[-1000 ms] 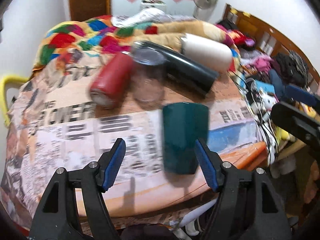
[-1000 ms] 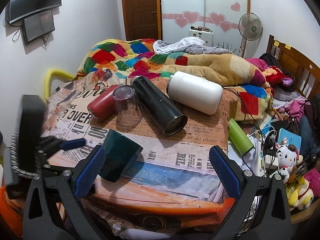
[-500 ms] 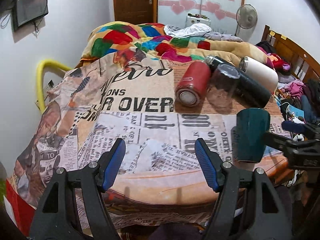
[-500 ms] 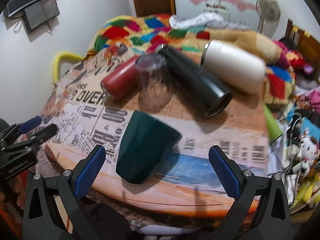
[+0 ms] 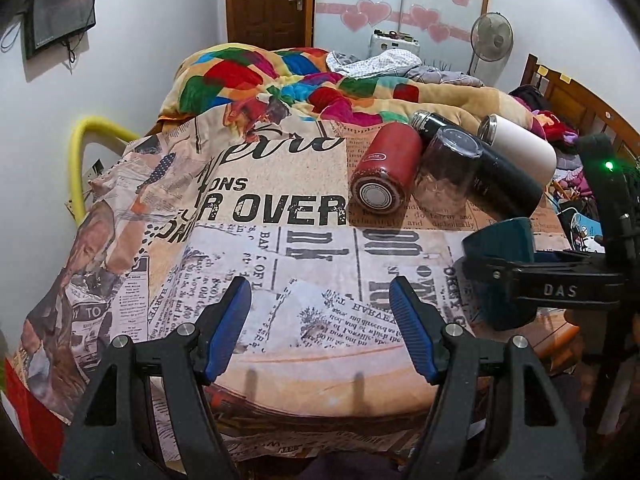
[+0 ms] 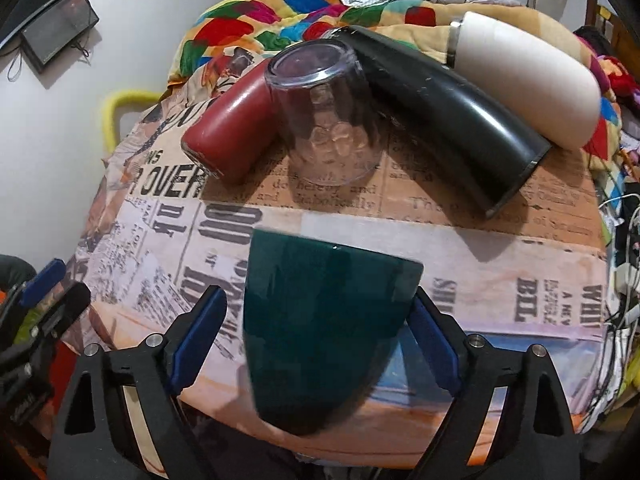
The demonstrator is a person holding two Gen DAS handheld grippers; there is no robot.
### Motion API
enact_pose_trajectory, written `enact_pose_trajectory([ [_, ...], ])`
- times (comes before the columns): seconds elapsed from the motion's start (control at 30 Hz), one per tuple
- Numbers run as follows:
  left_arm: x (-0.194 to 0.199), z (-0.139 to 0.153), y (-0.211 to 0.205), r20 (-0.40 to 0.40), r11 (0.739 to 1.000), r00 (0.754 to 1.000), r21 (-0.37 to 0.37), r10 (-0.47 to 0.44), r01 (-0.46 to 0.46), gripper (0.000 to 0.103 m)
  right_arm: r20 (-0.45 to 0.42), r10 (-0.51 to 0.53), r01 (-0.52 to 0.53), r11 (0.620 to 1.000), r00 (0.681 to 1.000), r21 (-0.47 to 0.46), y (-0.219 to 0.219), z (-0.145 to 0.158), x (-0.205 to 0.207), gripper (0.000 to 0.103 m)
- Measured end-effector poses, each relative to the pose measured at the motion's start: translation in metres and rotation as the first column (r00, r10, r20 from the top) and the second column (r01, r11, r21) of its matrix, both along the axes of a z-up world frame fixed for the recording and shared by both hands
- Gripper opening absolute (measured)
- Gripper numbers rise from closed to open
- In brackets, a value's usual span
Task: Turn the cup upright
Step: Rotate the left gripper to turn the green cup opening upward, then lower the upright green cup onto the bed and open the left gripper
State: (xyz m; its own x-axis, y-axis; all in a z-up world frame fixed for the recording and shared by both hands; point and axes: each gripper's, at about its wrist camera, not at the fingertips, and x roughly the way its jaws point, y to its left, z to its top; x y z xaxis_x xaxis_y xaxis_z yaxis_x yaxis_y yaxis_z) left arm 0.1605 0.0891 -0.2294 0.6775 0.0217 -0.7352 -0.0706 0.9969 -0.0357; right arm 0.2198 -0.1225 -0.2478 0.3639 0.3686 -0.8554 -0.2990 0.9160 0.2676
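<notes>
Green cup [image 6: 324,332] upside down on bench [image 6: 500,264], lower centre of right view, between right claw [image 6: 316,344] pads; left pad apart from cup, right pad at cup wall, contact unclear. Left claw [image 5: 320,328] wide open, empty, bottom centre of left view. Glass [image 6: 328,120] inverted above cup; red bottle [image 6: 232,132], black flask [image 6: 444,120], white flask [image 6: 524,80] lying alongside.
</notes>
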Motion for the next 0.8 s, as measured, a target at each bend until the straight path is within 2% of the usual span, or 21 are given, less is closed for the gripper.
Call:
enact_pose_trajectory([
  [0.1,0.000,0.000,0.000,0.000,1.000,1.000,-0.001,-0.002,0.002,0.071,-0.003,0.024,-0.024,1.000,1.000,-0.019,0.007,-0.003,0.004,0.078],
  [0.23,0.001,0.003,-0.003,0.006,1.000,1.000,0.012,-0.004,0.004,0.071,0.002,0.051,-0.051,0.997,0.999,-0.059,0.012,-0.007,0.005,0.075],
  [0.47,-0.002,0.012,-0.008,0.028,1.000,1.000,0.023,-0.011,0.011,0.071,0.015,0.063,-0.062,0.996,0.998,-0.066,0.007,-0.001,0.000,0.073],
  [0.8,-0.002,0.020,-0.010,0.045,1.000,0.999,0.020,-0.010,0.009,0.071,0.144,0.084,-0.076,0.995,0.986,-0.060,0.004,0.039,-0.007,0.072],
])
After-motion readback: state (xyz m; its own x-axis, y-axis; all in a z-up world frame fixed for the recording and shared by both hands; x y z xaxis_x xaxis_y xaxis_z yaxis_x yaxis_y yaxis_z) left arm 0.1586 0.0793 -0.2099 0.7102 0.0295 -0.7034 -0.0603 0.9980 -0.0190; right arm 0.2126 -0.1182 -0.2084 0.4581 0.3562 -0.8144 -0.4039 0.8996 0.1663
